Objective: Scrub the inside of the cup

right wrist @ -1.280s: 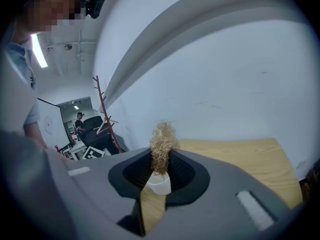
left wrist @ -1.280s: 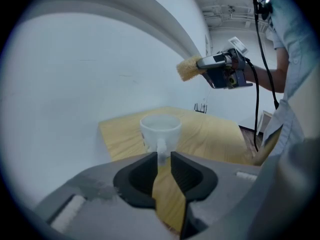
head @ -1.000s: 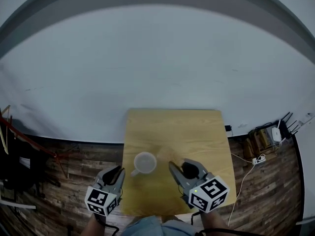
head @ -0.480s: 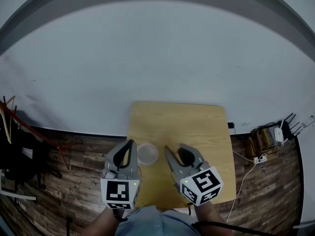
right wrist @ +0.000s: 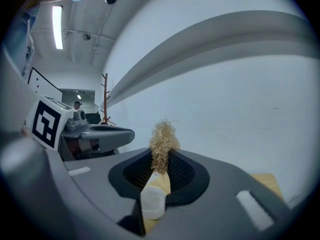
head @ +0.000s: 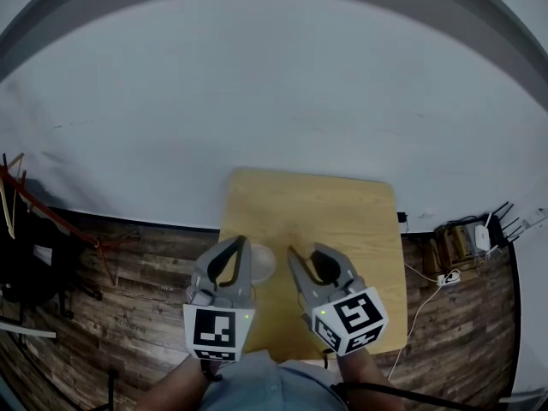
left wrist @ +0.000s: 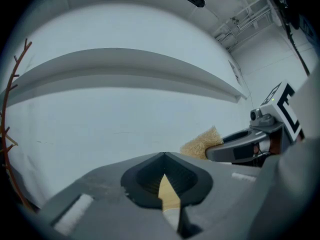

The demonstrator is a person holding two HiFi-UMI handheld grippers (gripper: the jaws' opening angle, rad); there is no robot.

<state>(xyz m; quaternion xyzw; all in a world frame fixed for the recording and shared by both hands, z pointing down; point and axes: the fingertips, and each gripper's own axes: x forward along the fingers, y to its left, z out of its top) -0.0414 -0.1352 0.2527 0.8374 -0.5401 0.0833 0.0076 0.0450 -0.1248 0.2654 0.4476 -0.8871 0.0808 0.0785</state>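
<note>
place: lab or studio | cues: bare white wall (head: 274, 101), power strip (head: 451, 276), ceiling striplight (right wrist: 58, 26)

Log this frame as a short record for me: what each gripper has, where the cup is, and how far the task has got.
left gripper: jaws shut, nothing between them
right gripper: shut on a straw-coloured scrubber, which sticks out past the tips
cup: pale, apparently on the wooden table, partly hidden behind the left gripper
stage: scrubber in free air, not yet in the cup
</note>
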